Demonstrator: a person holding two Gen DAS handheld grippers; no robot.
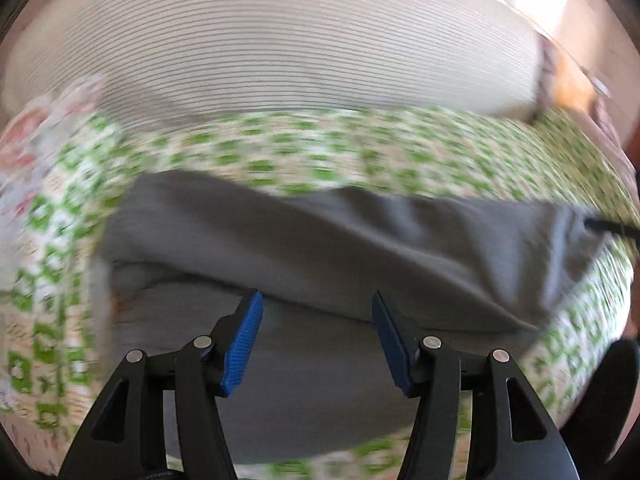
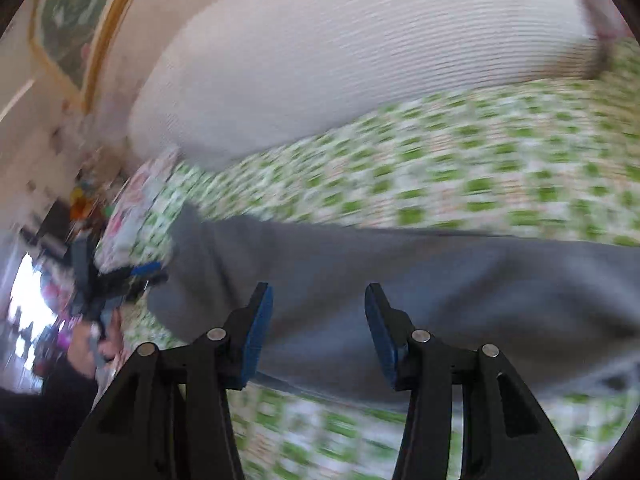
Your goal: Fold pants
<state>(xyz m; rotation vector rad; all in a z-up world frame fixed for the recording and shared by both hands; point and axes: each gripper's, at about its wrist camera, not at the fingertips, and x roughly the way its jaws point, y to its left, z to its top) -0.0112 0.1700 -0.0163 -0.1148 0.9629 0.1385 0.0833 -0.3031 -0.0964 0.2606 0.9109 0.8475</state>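
Grey pants [image 1: 320, 240] lie folded over on a green-and-white patterned bedspread [image 1: 320, 148]; a doubled layer shows in the left wrist view. My left gripper [image 1: 318, 308] is open and empty just above the pants' near fold. In the right wrist view the pants [image 2: 420, 280] stretch across the bed. My right gripper [image 2: 318, 304] is open and empty over them. The left gripper shows at the pants' left end in that view [image 2: 132, 276], held by a hand. Both views are blurred.
A large white ribbed pillow [image 1: 280, 40] lies along the back of the bed, also in the right wrist view [image 2: 360, 52]. A floral cloth [image 1: 36, 140] lies at the left. A framed picture [image 2: 76, 20] hangs on the wall. The bedspread [image 2: 440, 160] surrounds the pants.
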